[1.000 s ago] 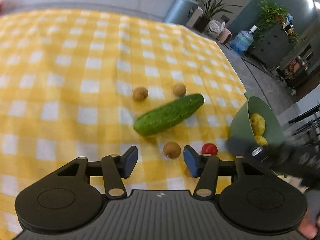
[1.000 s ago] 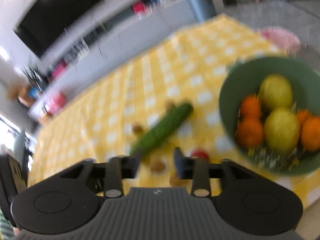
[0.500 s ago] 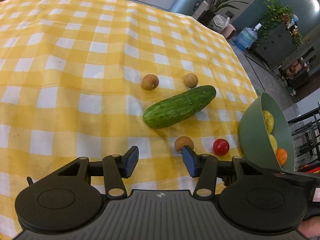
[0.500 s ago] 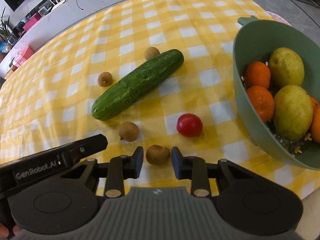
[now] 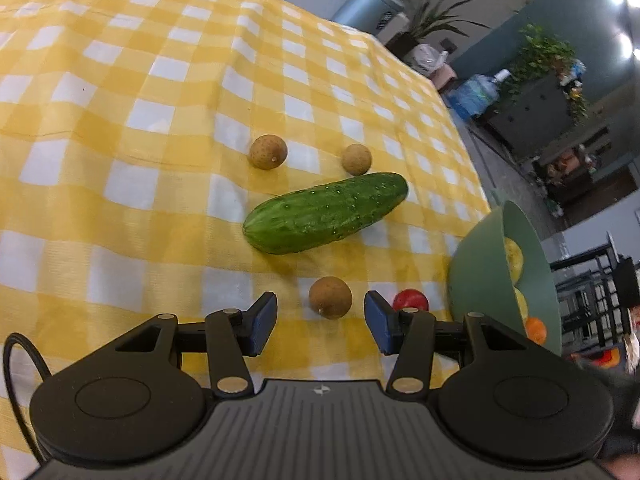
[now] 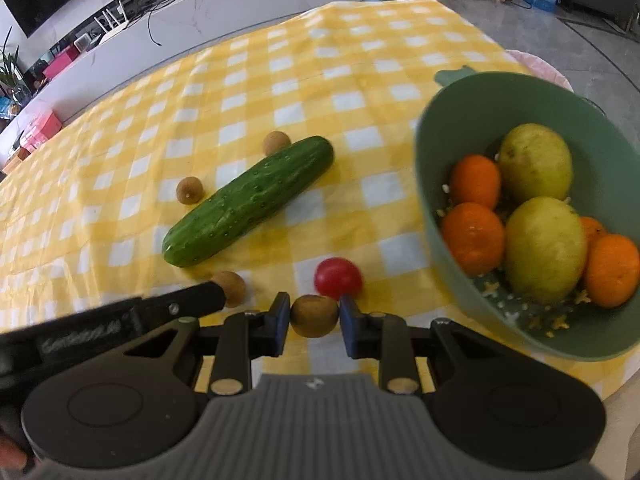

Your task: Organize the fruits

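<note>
On the yellow checked cloth lie a cucumber (image 5: 326, 213) (image 6: 248, 201), a cherry tomato (image 6: 338, 279) (image 5: 410, 300) and several small brown round fruits. My right gripper (image 6: 314, 316) is closing its jaws on one brown fruit (image 6: 314, 315), and both pads touch its sides. My left gripper (image 5: 320, 322) is open, and another brown fruit (image 5: 330, 297) lies on the cloth just ahead, between its fingertips. A left finger (image 6: 192, 304) partly covers that fruit (image 6: 234, 286) in the right wrist view. Two more brown fruits (image 5: 268, 151) (image 5: 356, 159) sit behind the cucumber.
A green bowl (image 6: 472, 120) (image 5: 476, 272) at the table's right edge holds oranges (image 6: 472, 238) and yellow-green fruits (image 6: 544, 242). The cloth stretches bare to the left and far side. Beyond the table are a grey counter, a blue bin (image 5: 370, 2) and plants.
My right gripper dropped over the near brown fruit and its jaws narrowed until they met it. The left gripper sank closer to the other brown fruit, its jaws still apart.
</note>
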A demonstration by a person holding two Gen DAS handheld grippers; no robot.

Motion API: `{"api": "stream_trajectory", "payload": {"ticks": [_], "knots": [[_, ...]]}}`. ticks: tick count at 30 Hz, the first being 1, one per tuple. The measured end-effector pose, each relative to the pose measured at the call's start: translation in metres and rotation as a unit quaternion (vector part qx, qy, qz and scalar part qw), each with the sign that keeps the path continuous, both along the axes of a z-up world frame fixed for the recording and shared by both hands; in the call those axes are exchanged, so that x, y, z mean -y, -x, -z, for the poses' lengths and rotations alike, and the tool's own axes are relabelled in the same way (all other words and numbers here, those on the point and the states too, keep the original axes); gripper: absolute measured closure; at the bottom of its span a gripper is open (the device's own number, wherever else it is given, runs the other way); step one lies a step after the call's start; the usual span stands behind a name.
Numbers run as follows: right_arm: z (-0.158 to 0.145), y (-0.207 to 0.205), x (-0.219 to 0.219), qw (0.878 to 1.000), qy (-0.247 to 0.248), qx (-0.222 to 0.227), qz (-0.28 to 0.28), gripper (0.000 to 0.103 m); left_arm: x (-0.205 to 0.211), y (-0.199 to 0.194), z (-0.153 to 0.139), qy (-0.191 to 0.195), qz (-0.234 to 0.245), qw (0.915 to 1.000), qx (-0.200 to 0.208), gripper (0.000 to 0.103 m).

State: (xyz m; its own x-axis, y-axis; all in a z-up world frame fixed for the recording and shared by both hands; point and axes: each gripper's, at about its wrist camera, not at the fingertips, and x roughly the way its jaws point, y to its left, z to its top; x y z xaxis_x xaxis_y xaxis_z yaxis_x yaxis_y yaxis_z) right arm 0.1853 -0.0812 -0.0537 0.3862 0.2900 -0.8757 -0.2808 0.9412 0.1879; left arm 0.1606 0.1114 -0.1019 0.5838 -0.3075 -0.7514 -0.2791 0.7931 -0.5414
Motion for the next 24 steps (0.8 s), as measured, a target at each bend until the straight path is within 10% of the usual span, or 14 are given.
{"api": "stream_trajectory", "payload": {"ticks": [10, 14, 24], "knots": [[0.004, -0.001, 0.013, 1.000, 0.007, -0.003, 0.006, 0.080, 0.030, -0.016, -0.008, -0.090, -0.020, 0.9953, -0.031, 0.060], [0.002, -0.001, 0.018, 1.000, -0.002, 0.001, 0.010, 0.080, 0.037, -0.019, -0.006, -0.081, -0.011, 0.9962, -0.032, 0.075], [-0.031, 0.008, 0.052, 0.992, -0.107, 0.048, 0.040, 0.080, 0.050, -0.008, -0.019, -0.075, 0.020, 0.9967, 0.024, 0.075]]}}
